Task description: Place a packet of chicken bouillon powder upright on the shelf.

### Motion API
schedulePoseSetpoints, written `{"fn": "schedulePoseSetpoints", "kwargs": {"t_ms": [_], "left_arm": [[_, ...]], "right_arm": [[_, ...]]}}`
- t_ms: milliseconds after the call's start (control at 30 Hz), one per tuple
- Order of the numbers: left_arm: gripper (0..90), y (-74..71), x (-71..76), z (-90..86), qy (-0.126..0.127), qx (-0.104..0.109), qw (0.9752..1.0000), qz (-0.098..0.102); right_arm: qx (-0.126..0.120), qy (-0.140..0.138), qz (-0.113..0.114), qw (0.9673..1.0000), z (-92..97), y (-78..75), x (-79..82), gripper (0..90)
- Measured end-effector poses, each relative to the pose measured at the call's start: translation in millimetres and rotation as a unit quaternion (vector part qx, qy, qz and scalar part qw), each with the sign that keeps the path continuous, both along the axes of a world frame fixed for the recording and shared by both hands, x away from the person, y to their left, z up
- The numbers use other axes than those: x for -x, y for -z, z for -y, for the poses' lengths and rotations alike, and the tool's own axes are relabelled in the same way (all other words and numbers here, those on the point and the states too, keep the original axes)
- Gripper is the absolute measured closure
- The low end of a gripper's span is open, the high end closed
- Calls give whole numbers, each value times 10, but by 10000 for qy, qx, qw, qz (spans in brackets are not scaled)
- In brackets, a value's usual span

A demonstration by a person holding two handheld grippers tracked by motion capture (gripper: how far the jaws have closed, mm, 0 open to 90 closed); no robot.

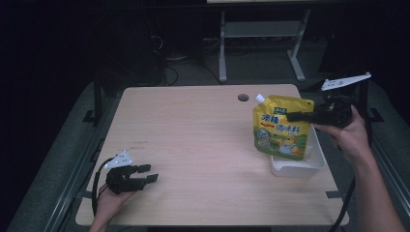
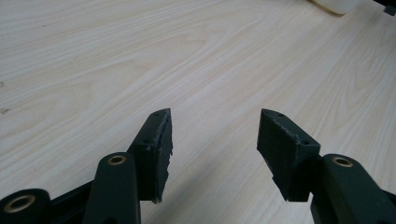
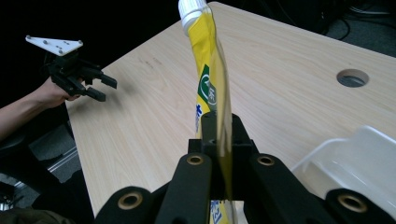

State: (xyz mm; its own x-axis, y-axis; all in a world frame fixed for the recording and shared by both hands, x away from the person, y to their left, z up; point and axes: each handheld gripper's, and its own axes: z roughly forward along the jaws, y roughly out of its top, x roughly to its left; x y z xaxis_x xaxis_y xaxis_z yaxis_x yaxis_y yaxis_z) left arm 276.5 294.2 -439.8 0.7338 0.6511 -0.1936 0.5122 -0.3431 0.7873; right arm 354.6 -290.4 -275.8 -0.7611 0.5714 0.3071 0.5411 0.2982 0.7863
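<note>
A yellow spouted pouch (image 1: 280, 127) with a white cap hangs upright over a clear plastic tray (image 1: 309, 164) at the table's right side, its bottom reaching into the tray. My right gripper (image 1: 292, 116) is shut on the pouch's upper right edge; the right gripper view has the pouch (image 3: 210, 79) edge-on, pinched between the jaws of that gripper (image 3: 219, 140). My left gripper (image 1: 147, 174) rests low over the table's front left, open with nothing between its fingers (image 2: 159, 140). The left gripper (image 3: 102, 86) also appears far off in the right gripper view.
The light wooden table (image 1: 193, 135) has a round cable hole (image 1: 243, 97) near its back edge. Behind the table stand a desk frame and cables on a dark floor. The tray's rim (image 3: 345, 149) shows to the right of the right gripper's jaws.
</note>
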Motion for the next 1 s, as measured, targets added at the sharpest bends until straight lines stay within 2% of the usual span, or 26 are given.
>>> {"fn": "schedulePoseSetpoints", "kwargs": {"t_ms": [267,533,933,1000], "left_arm": [[447,-16,30,-26,-24,43,10000,46],[447,-26,67,-47,-61,61,9999,62],[448,-26,75,-29,-51,46,10000,63],[448,-28,80,-25,-53,48,10000,67]], "right_arm": [[-31,232,8,9997,176,19,40,893],[-9,438,-73,9990,331,108,102,893],[-70,557,-145,9983,415,234,116,890],[-7,583,-154,9982,422,257,129,888]]}}
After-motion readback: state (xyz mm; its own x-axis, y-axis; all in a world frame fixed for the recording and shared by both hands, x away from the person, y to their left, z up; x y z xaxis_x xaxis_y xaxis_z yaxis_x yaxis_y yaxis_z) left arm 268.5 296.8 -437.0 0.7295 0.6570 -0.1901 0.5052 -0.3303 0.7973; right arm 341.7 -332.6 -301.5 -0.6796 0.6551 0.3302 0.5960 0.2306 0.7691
